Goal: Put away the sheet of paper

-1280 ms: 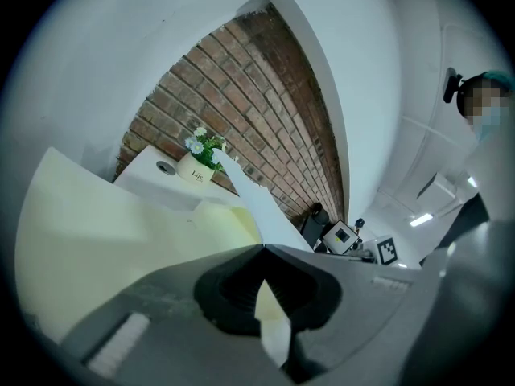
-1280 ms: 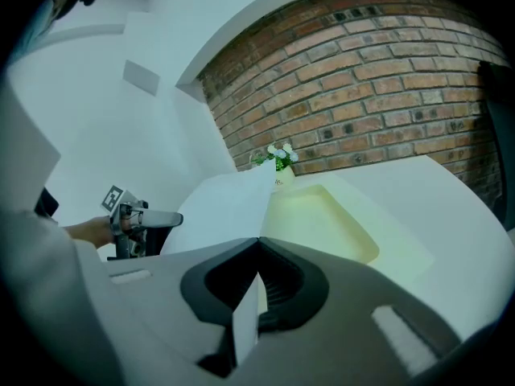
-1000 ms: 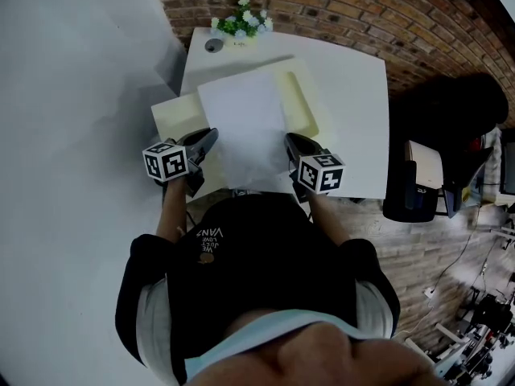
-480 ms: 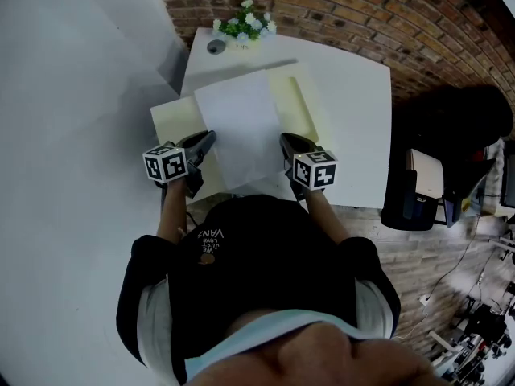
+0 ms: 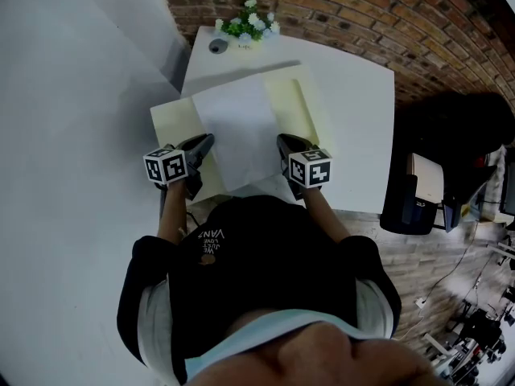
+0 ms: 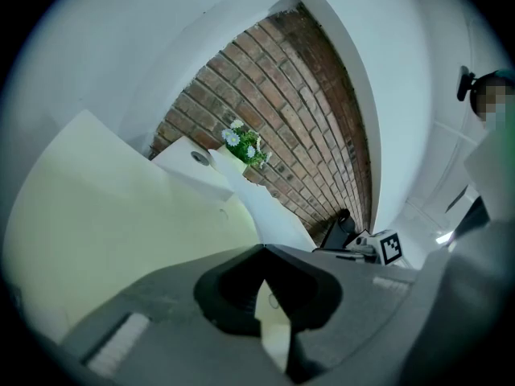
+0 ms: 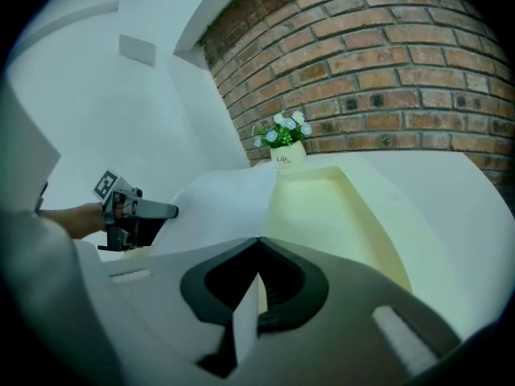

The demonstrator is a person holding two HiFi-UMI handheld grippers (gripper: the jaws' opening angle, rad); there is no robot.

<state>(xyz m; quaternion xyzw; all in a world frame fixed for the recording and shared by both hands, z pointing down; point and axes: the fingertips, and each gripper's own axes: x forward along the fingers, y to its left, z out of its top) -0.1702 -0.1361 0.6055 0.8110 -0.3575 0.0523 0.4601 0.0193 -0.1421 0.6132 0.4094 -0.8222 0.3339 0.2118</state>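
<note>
A white sheet of paper (image 5: 237, 131) hangs between my two grippers over an open pale yellow folder (image 5: 294, 103) on the white table (image 5: 358, 111). My left gripper (image 5: 206, 142) is shut on the sheet's near left corner, and a strip of the paper shows between its jaws (image 6: 269, 328). My right gripper (image 5: 283, 142) is shut on the near right corner. In the right gripper view the sheet (image 7: 221, 203) stretches across to the left gripper (image 7: 137, 212), with the folder (image 7: 338, 215) on the right under it. The folder's left flap (image 6: 105, 215) fills the left gripper view.
A small pot of white flowers (image 5: 245, 24) and a round grey object (image 5: 217, 46) stand at the table's far edge against the brick wall (image 5: 338, 6). A dark chair with things on it (image 5: 434, 167) stands to the right. A white wall (image 5: 72, 95) lies left.
Both grippers have carried the sheet a little to the left and away from the person, so more of the folder's right half shows. Both stay shut on it.
</note>
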